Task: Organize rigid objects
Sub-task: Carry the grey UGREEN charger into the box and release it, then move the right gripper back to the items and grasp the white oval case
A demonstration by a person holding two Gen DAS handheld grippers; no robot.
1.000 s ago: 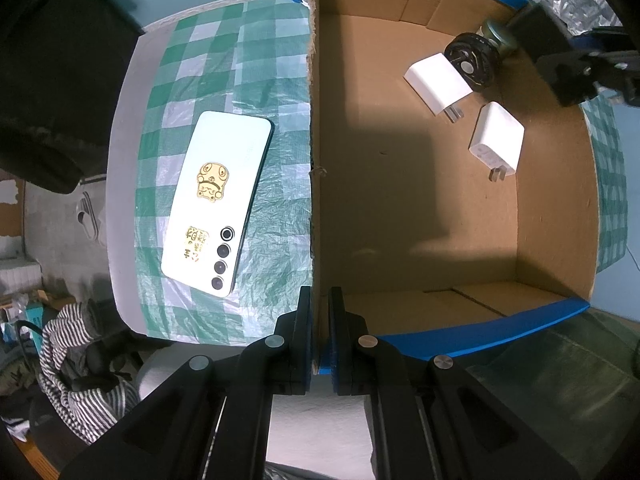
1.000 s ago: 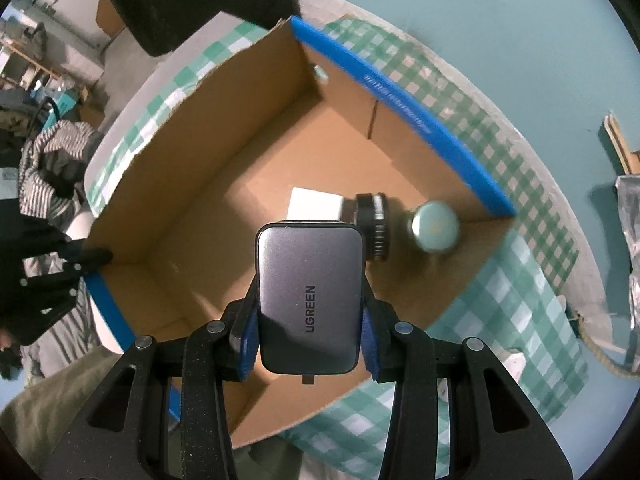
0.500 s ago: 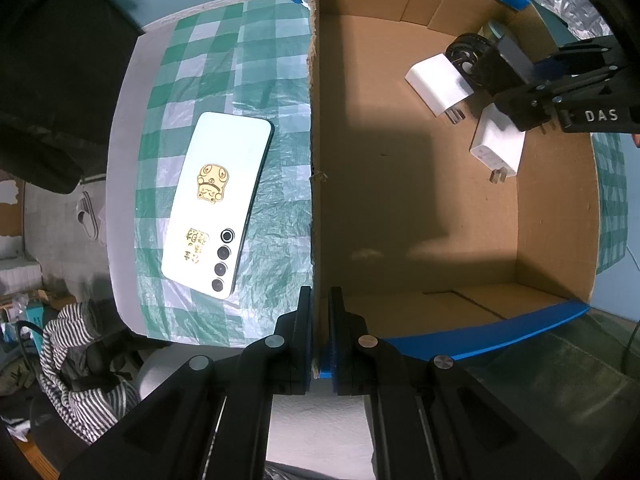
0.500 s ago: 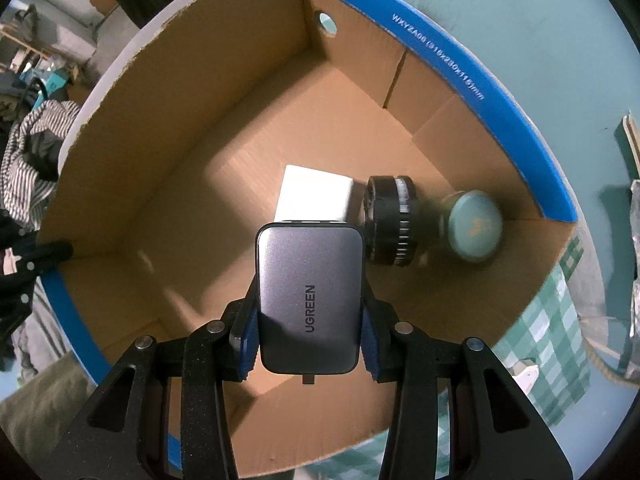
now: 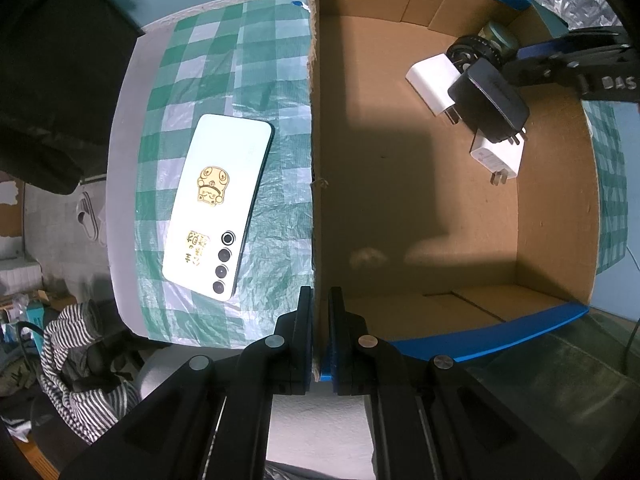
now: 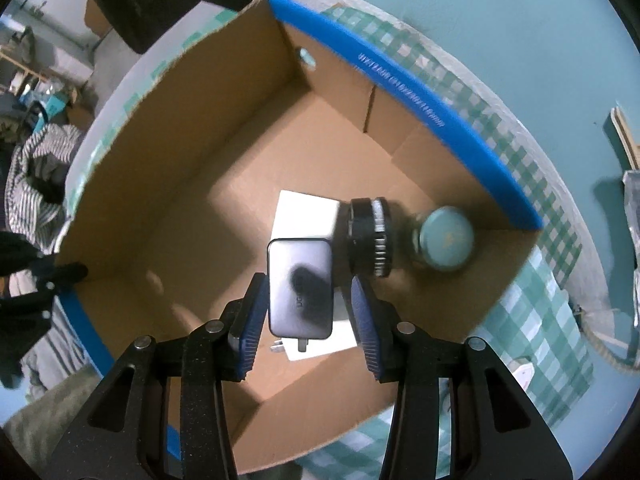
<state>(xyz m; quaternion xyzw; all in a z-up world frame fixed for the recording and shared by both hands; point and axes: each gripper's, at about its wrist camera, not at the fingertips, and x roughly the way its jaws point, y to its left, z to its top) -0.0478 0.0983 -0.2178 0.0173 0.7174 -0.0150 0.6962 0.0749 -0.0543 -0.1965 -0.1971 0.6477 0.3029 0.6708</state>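
Checked green cloth (image 5: 224,76) covers the surface, phone (image 5: 218,204) lying on it. Cardboard box (image 5: 400,208): left gripper (image 5: 318,320) jaws clamped on its wall. Right gripper (image 6: 306,312) jaws just opened, grey charger (image 6: 300,288) loose between them above white chargers (image 5: 434,78).

My left gripper (image 5: 318,320) is a matte black plastic frame of angular arms, and round silver screw heads sit on it in a row, two to either side of its fingers. Each finger carries a thin blue pad on its inner face. My right gripper (image 6: 306,312) has the same black, faintly grainy frame and the same silver screws; its blue pads (image 6: 252,316) are ribbed with fine ridges. Seen from the left gripper, the right one shows white letters "DAS" on its black side.
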